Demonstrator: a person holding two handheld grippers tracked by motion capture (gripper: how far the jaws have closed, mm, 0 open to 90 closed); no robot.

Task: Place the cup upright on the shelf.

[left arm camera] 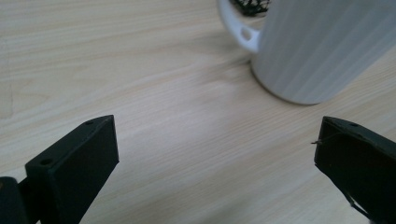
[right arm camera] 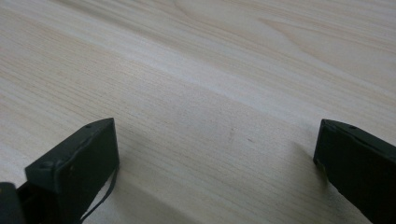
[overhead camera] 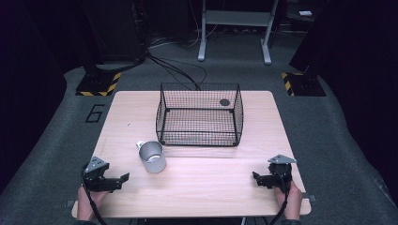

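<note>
Dark room | wood table (overhead camera: 197, 187) | mug (overhead camera: 152, 157) | wire basket (overhead camera: 199, 121)

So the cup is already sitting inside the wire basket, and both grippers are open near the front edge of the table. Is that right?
Not quite. The cup stands on the table, outside the wire basket and just in front of its left corner, as the high view shows. The rest holds: the left gripper and the right gripper are both open near the table's front edge.
</note>
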